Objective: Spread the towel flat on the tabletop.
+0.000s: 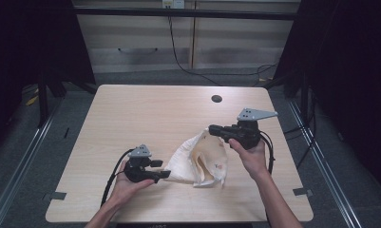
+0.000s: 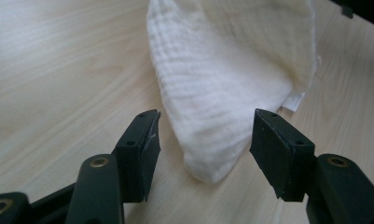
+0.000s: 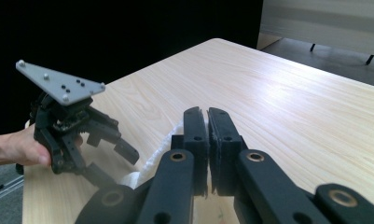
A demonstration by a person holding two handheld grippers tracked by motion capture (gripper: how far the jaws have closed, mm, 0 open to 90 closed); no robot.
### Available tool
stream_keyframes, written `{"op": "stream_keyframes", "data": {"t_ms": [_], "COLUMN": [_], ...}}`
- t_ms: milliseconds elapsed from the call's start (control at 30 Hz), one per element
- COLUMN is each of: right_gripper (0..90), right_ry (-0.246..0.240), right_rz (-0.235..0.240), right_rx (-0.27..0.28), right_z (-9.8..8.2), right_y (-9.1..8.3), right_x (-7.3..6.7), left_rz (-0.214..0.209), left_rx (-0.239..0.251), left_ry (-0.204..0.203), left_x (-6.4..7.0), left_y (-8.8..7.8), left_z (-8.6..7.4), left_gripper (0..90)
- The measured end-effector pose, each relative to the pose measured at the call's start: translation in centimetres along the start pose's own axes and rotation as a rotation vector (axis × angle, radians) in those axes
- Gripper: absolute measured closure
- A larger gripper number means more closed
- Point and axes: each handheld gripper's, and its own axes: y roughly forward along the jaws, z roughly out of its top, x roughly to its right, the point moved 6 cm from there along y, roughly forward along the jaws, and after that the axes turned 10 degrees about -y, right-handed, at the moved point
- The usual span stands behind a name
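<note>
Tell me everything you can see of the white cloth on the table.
The white cloth is soft, ribbed, gauze-like fabric with a small label at one edge. It lies crumpled on the wooden table, one part lifted by the shut right gripper. Its near corner sits between the open left gripper's jaws, untouched.

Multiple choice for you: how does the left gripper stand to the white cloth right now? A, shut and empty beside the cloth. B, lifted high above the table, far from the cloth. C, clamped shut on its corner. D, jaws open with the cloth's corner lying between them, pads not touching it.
D: in the left gripper view the left gripper has its jaws apart, and the white cloth pokes its corner between them with gaps on both sides.
</note>
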Motion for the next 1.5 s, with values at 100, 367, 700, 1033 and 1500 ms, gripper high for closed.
{"op": "stream_keyframes", "data": {"t_ms": [100, 367, 700, 1033, 1500], "right_gripper": [86.7, 86.7, 86.7, 86.6, 86.6], "right_ry": [0.000, -0.008, 0.018, 0.083, 0.115], "right_rz": [-0.003, -0.014, -0.080, -0.085, -0.048], "right_rx": [0.000, -0.022, -0.029, -0.077, -0.109], "right_z": [0.0, -0.6, -1.9, -5.9, -9.7], "right_y": [-0.2, 0.1, -2.5, -1.7, 0.0], "right_x": [0.1, -0.2, 1.1, 2.1, 1.2], "left_rz": [0.008, -0.040, -0.110, 0.082, 0.133], "left_rx": [-0.025, -0.031, 0.133, 0.076, 0.063], "left_ry": [0.010, 0.005, 0.027, -0.003, -0.055], "left_x": [0.1, 0.3, 1.9, -3.3, -6.1], "left_y": [0.7, 0.5, -6.2, -4.8, -3.7], "left_z": [-0.3, -0.4, 2.7, 1.9, 1.0], "left_gripper": [44.1, 86.3, 86.7, 86.5, 70.2]}}
